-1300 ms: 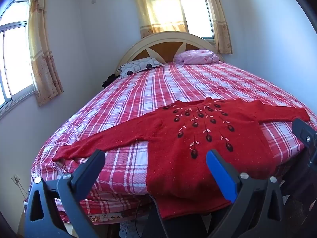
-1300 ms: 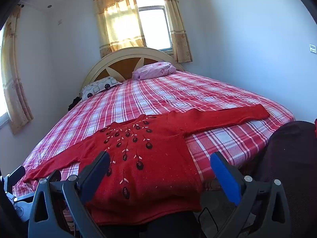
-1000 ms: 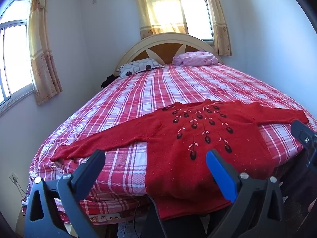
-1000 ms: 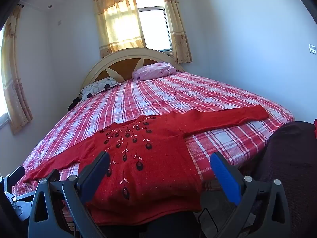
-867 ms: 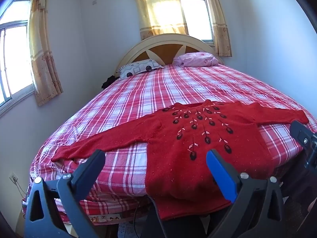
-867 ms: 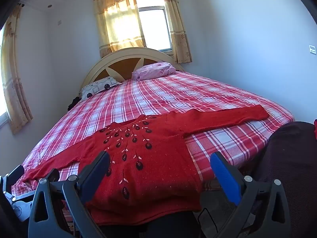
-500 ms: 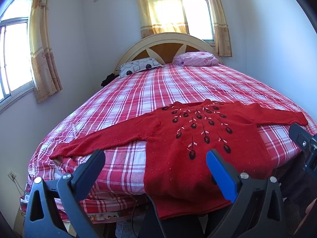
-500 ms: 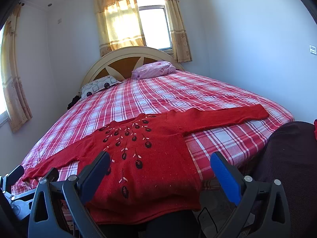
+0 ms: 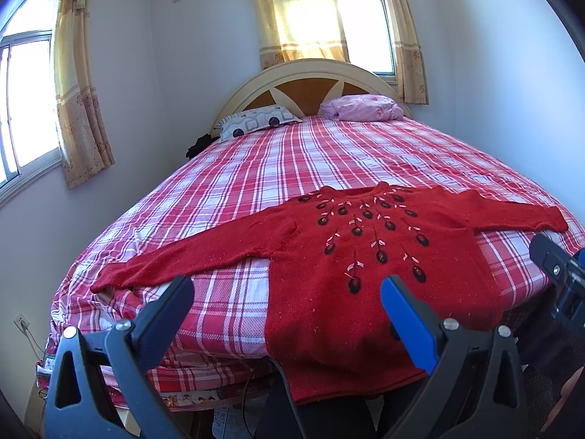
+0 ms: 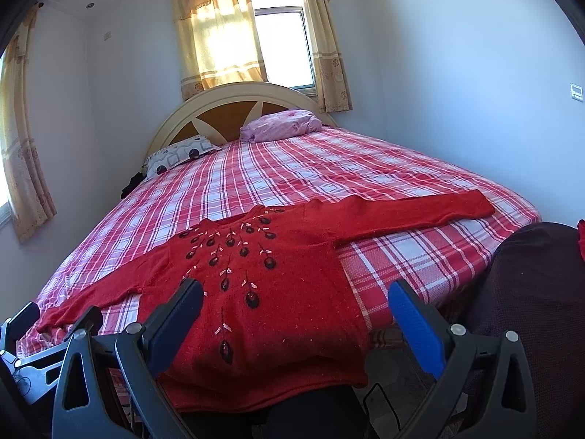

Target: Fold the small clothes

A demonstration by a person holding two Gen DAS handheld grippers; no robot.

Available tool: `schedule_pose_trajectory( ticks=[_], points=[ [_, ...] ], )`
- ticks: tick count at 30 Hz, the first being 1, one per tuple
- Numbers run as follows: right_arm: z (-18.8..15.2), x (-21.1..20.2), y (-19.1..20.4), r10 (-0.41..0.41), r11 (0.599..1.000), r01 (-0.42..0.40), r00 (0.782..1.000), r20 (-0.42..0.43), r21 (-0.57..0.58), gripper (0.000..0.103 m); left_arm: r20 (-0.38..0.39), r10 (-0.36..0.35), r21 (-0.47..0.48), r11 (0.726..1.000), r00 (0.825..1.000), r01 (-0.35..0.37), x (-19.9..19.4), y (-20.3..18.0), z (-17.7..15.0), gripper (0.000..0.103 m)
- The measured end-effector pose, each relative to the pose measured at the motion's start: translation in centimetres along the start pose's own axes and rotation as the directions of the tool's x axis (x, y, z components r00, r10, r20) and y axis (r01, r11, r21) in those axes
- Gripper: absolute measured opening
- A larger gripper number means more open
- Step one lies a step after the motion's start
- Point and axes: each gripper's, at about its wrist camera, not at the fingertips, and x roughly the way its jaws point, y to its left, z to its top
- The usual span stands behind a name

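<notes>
A red knitted sweater (image 9: pixel 365 256) (image 10: pixel 263 278) with dark embroidered flowers lies flat at the foot of the bed, both sleeves spread out, its hem hanging over the edge. My left gripper (image 9: pixel 287 289) is open, held just short of the hem on the sweater's left half. My right gripper (image 10: pixel 294 292) is open too, in front of the hem and right of its middle. Neither touches the fabric. The right gripper's tip shows at the right edge of the left wrist view, and the left gripper's tips show at the lower left of the right wrist view.
The bed (image 9: pixel 292 161) has a red-and-white plaid cover, two pillows (image 9: pixel 256 126) and a curved headboard (image 9: pixel 310 84). Walls stand close on both sides. A dark rounded object (image 10: pixel 530 292) sits at the bed's right corner. A cable hangs under the bed's edge.
Both grippers have risen slightly, so the sweater and bed sit a little lower in view. Both stay open and nothing has been grasped.
</notes>
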Motion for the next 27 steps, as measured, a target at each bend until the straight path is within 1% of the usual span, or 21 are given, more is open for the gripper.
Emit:
schedule_pose_trajectory(
  ticks=[9,13,27],
  points=[
    [-0.25,0.2,0.16,-0.009,1.0,0.009,1.0,-0.008,-0.016,0.101,-0.007,-0.004,-0.005,1.0,1.0,0.004,0.24,-0.04,-0.07,0.103],
    [-0.23,0.29,0.19,-0.016,1.0,0.016,1.0,-0.011,-0.015,0.101,-0.023,-0.013,-0.013,1.0,1.0,0.012,0.49,-0.11,-0.14,0.103],
    [-0.35,0.53,0.27,-0.024,0.999,0.024,1.0,-0.018,-0.027,0.101,-0.025,-0.016,-0.019,1.0,1.0,0.016,0.57,0.01,-0.19,0.103]
  ],
)
